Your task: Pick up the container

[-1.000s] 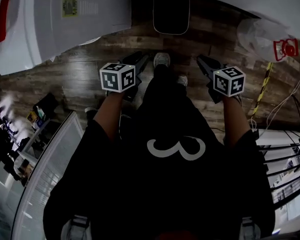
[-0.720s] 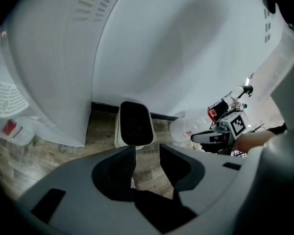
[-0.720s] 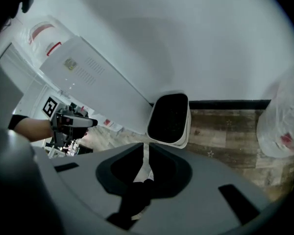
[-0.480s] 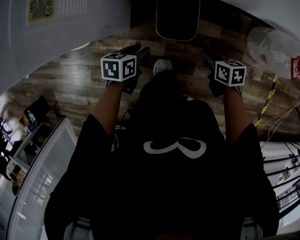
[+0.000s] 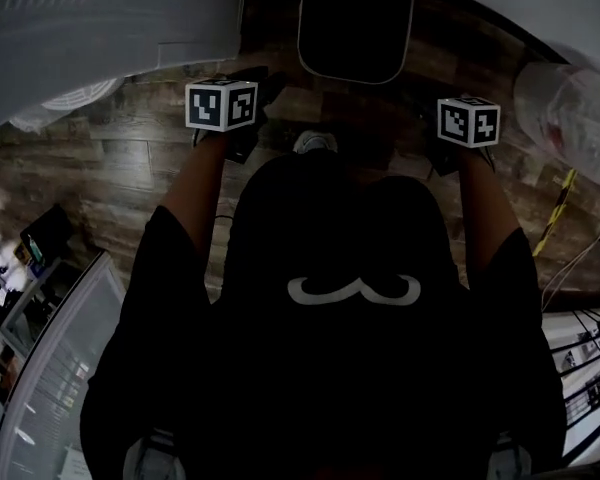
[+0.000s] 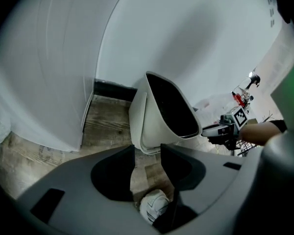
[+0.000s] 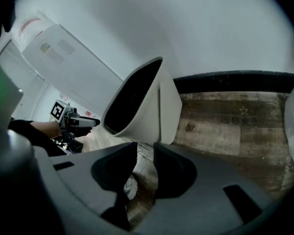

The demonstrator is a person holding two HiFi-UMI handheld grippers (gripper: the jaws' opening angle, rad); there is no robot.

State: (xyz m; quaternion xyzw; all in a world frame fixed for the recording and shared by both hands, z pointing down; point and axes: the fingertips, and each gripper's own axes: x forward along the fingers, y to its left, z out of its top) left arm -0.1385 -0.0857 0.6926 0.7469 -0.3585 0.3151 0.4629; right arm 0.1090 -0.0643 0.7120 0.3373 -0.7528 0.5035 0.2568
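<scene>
The container [image 5: 355, 23] is a white bin with a dark inside, standing on the wood floor by the wall at the top of the head view. My left gripper [image 5: 265, 80] is to its lower left and my right gripper [image 5: 420, 113] to its lower right, both apart from it. In the left gripper view the container [image 6: 161, 116] stands just beyond the jaws; in the right gripper view the container [image 7: 142, 102] does too. Both grippers' jaws have just been opening and stand open with only floor between them.
A white panel [image 5: 100, 18] fills the upper left and a clear plastic bag [image 5: 570, 118] lies at the right, with yellow-black tape [image 5: 555, 228] below it. A dark baseboard [image 7: 235, 80] runs along the wall. A white shoe [image 6: 154, 207] shows under the jaws.
Both grippers have gone down and forward toward the container, which now looms larger at the top of the head view. The view has dropped lower.
</scene>
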